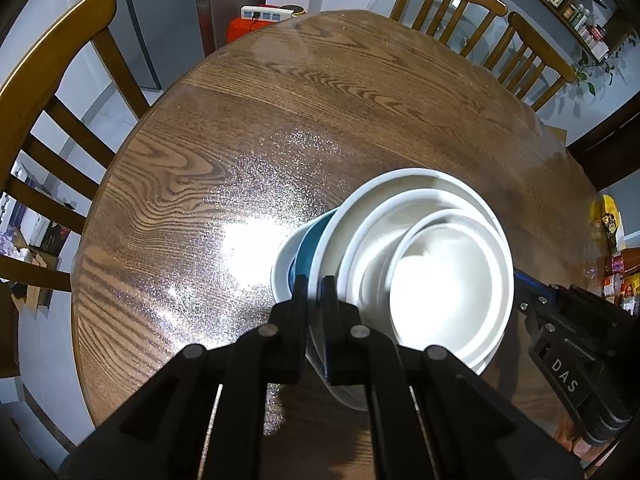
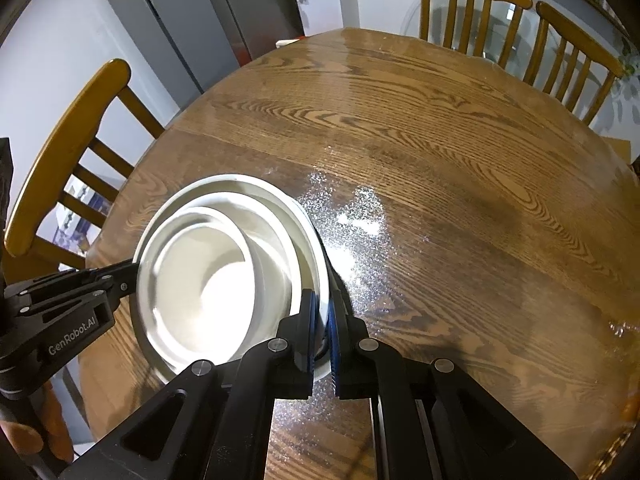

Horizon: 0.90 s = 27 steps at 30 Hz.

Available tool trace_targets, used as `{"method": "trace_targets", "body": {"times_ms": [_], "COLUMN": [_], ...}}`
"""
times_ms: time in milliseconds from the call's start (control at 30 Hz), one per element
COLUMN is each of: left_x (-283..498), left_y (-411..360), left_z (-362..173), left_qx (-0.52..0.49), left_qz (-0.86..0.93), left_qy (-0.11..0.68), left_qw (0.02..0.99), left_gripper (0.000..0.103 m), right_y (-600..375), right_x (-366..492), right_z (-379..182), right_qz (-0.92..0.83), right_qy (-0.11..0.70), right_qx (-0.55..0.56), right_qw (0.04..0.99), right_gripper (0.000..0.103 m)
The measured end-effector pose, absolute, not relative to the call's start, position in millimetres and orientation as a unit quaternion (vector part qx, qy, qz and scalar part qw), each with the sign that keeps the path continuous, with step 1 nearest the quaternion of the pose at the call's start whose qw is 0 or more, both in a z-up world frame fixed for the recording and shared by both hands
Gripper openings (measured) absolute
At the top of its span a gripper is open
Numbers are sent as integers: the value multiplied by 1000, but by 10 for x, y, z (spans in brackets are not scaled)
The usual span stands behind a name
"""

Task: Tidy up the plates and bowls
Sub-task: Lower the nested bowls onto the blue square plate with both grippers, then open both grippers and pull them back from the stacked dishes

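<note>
A stack of nested white bowls (image 1: 432, 280) (a teal one among them) is held over the wooden bench (image 1: 240, 140), its rim pinched by the left gripper (image 1: 314, 286) and, opposite, the right gripper (image 2: 322, 300), fingers nearly closed.

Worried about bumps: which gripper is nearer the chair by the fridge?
Left. The left gripper clamps the bowl stack on the side facing the chair; the right gripper clamps its opposite rim.
</note>
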State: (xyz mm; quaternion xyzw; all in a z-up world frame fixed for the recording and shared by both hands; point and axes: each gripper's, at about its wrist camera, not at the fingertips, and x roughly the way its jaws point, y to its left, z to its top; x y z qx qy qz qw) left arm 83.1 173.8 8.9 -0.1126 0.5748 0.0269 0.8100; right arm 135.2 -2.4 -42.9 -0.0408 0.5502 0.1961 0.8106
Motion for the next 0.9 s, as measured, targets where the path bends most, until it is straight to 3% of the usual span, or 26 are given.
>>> {"method": "trace_targets", "body": {"times_ms": [400, 600, 733, 900], "left_x": [811, 795, 764, 737], "left_y": [1741, 1771, 1804, 1833], "left_z": [93, 83, 105, 121], "left_qx": [-109, -105, -93, -93], "left_qz": [30, 30, 47, 50], "left_qy": [561, 554, 542, 532], "left_qw": [820, 825, 834, 840], "left_gripper": [2, 8, 37, 42], "right_y": [-25, -68, -126, -159], "right_x": [1343, 1326, 1286, 1237], "right_z": [-431, -431, -354, -262], "right_qz": [190, 187, 182, 195], "right_qy": [544, 539, 521, 511], "right_qx": [-35, -30, -34, -25], "right_qw": [817, 821, 833, 837], "right_gripper": [9, 9, 9, 9]}}
